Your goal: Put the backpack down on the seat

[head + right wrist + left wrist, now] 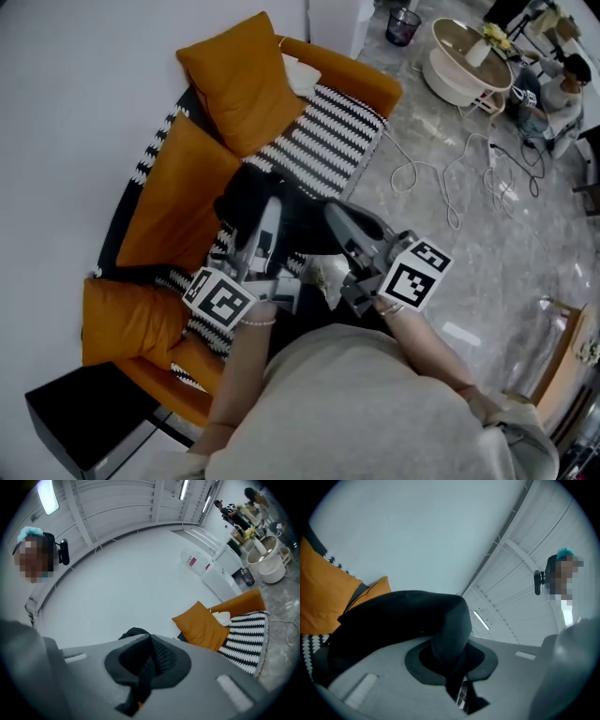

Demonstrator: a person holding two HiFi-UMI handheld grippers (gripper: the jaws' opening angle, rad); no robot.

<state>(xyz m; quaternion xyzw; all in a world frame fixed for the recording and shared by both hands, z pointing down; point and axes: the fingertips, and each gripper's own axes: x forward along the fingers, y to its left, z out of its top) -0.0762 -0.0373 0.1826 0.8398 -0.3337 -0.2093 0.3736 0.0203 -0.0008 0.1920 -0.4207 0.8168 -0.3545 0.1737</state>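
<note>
In the head view a black backpack [251, 195] hangs over the orange sofa's seat, which is covered by a black-and-white striped blanket [328, 131]. My left gripper [267, 217] and right gripper [337, 217] hold it from the near side. In the left gripper view the left gripper [451, 663] is shut on a broad black strap [403, 616] that runs off to the left. The right gripper [146, 662] is shut on a black strap with mesh padding [161, 656]. The bag's lower part is hidden behind the grippers.
Orange cushions [246, 80] lean on the sofa back, another [127, 319] lies at the near end. A black side table [84, 412] stands lower left. White cables [450, 178] trail over the marble floor, with a round white table [464, 66] and a seated person [562, 89] beyond.
</note>
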